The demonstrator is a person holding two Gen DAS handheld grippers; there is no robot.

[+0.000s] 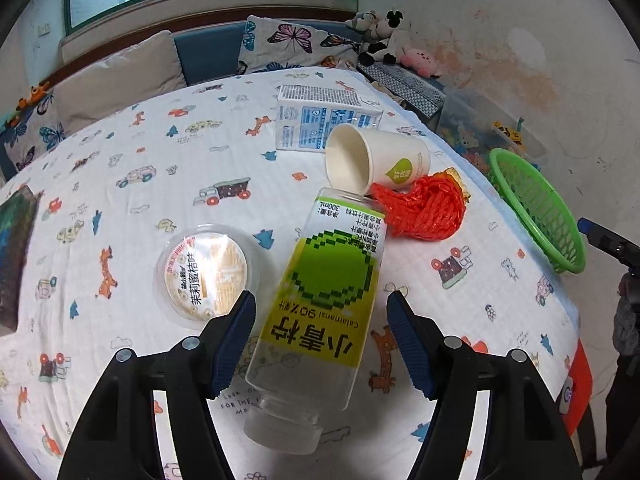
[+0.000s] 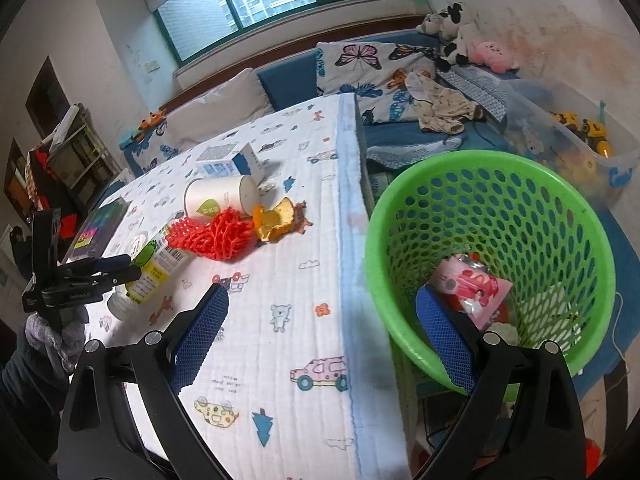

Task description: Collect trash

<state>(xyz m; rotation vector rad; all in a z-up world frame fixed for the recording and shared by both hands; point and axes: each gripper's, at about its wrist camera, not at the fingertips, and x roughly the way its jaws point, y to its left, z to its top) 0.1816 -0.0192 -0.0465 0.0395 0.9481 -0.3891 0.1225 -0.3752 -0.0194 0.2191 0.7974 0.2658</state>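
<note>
My left gripper [image 1: 321,312] is open, its blue pads on either side of a clear bottle with a green and yellow label [image 1: 320,300] that lies on the table; it does not touch it. Beyond lie a tipped paper cup [image 1: 376,160], an orange net bag [image 1: 424,212], a milk carton [image 1: 320,120] and a lidded plastic cup [image 1: 204,276]. My right gripper [image 2: 322,316] is open and empty over the table edge beside a green basket [image 2: 492,256] that holds a pink wrapper [image 2: 472,288]. The left gripper [image 2: 100,276] also shows in the right wrist view.
The table has a white cloth with cartoon cars [image 2: 280,320]. A dark book [image 1: 16,256] lies at its left side. Fruit peel [image 2: 280,220] sits by the net bag. A sofa with cushions [image 2: 360,64] and a toy bin [image 2: 580,140] stand behind.
</note>
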